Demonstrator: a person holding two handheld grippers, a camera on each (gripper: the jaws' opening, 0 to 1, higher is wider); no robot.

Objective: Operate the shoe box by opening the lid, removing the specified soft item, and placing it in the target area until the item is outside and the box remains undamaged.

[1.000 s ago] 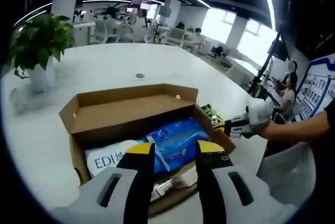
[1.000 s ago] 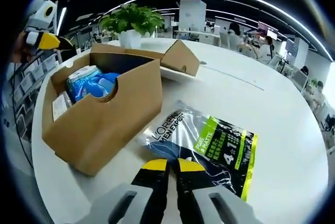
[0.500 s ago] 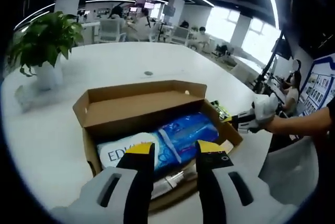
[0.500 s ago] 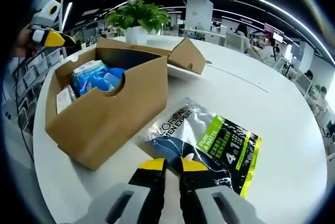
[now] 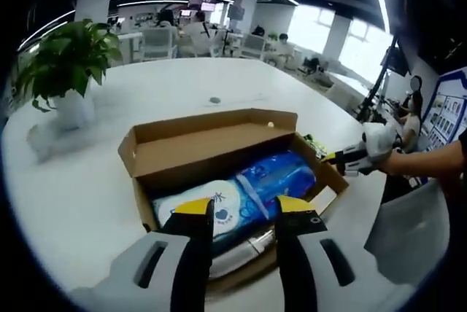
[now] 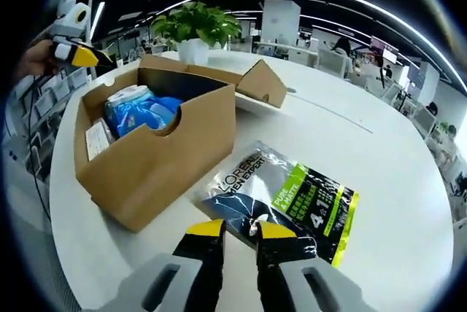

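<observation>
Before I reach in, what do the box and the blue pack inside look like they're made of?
Shoe box: plain brown cardboard, matte, with raw cut edges and folded flaps. Blue pack: seemingly thin plastic film, glossy, wrinkled, catching highlights, so probably soft.

White pack [image 5: 219, 206] half behind the left claw [image 5: 244, 213]; its print unreadable.

White table [image 6: 379, 151] with box [image 6: 157, 173], pouch [image 6: 292, 199], plant [image 5: 69, 108].

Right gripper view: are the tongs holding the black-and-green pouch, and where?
No. The right tongs stand open at the pouch's near edge, gripping nothing.
</observation>
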